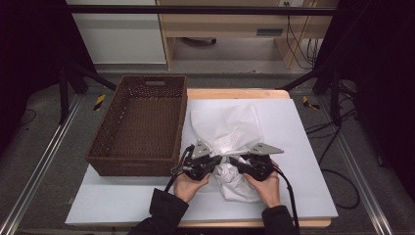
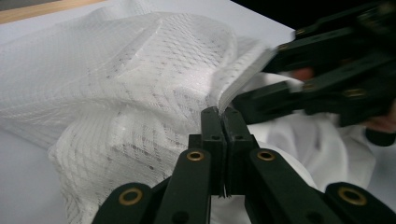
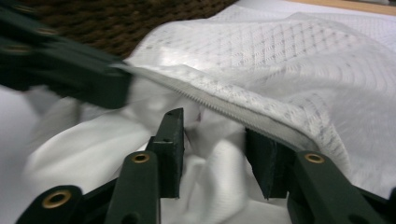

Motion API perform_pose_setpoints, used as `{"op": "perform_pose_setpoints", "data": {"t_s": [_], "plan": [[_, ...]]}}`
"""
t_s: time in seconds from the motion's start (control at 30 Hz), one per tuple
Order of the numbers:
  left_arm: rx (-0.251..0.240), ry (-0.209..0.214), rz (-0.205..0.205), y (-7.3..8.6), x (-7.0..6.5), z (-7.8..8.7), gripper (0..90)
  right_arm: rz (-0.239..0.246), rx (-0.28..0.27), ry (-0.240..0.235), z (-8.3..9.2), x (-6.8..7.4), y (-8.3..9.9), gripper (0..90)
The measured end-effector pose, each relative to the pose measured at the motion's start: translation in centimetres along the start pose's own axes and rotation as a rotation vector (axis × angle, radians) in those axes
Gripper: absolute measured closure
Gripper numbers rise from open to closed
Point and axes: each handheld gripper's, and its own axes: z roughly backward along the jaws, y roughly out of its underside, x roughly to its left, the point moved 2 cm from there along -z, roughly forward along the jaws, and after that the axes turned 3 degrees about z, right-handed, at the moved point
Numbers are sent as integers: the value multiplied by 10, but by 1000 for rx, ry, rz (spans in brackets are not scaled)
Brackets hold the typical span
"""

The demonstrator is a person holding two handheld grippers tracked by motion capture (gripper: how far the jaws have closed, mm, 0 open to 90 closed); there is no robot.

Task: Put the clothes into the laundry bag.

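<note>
A white mesh bag with a zip along its mouth lies on the white mat, and a crumpled white cloth sits at its near end. My left gripper is shut on the bag's zip edge and holds it raised; its tips meet on the mesh. My right gripper faces it from the right. Its jaws stand open under the lifted zip edge, with the white cloth lying loose between them and the pads not pressing on it.
A brown wicker basket stands at the left of the mat, close beside the bag. The white mat covers a wooden table; bare mat lies to the right and along the front. Black stands and cables surround the table.
</note>
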Motion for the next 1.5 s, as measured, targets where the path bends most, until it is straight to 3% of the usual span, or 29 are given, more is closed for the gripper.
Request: {"op": "perform_pose_setpoints", "data": {"t_s": [0.13, 0.2, 0.4, 0.5, 0.53, 0.57, 0.6, 0.63, 0.67, 0.7, 0.77, 0.83, 0.93, 1.0, 1.07, 1.17, 1.23, 1.3, 1.4, 1.5], "plan": [[2, -25, -24, 0, -5, -4, 889, 33, 8, -33, 22, 7, 6, 468], [2, -25, -17, 0, -3, -4, 889, 42, 16, -25, 26, 10, 10, 387], [-2, -32, -3, -1, 1, -1, 889, 40, 43, 8, 26, 14, 24, 255], [-2, -26, -3, -1, 0, -3, 889, 32, 113, -4, 10, 18, 37, 275], [-2, -26, -3, -1, 0, -3, 889, 37, 120, 4, 6, 18, 38, 326], [-3, -26, -4, -1, -1, -4, 889, 54, 118, 12, 3, 18, 38, 434], [-2, -24, -4, -1, -2, -4, 889, 79, 124, 66, 2, 18, 36, 641], [-1, -25, -4, -1, -2, -4, 889, 79, 148, 75, 1, 16, 34, 761], [-2, -24, -3, -1, -2, -4, 889, 51, 143, 49, 1, 15, 32, 815], [-9, -18, 2, -2, -2, -2, 889, 43, 143, 61, 2, 16, 30, 825], [-23, -9, 8, -5, -2, 1, 889, 64, 103, 53, 6, 22, 22, 835], [-41, -1, 9, -10, -4, 7, 890, 54, 54, 18, 10, 25, 14, 835], [-65, 6, -11, -23, -9, 15, 890, 48, 18, 12, 8, 27, -1, 831], [-67, 13, -24, -27, -12, 18, 890, 39, 6, 40, -2, 25, -8, 826], [-55, 12, -32, -26, -14, 16, 890, 0, -5, 63, -15, 19, -10, 819], [-37, 15, -25, -15, -13, 11, 890, -36, 2, 119, -37, 9, -5, 802], [-18, 10, -16, -6, -10, 7, 890, -23, 29, 165, -51, 5, 0, 780], [-7, -4, -11, 2, -6, 4, 890, -31, 38, 168, -56, 4, 3, 764], [1, -27, 5, 8, 1, 2, 889, -9, 38, 158, -47, 3, 2, 640], [4, -35, 11, 10, 5, 0, 889, -20, 26, 88, -25, 1, 5, 534]]}}
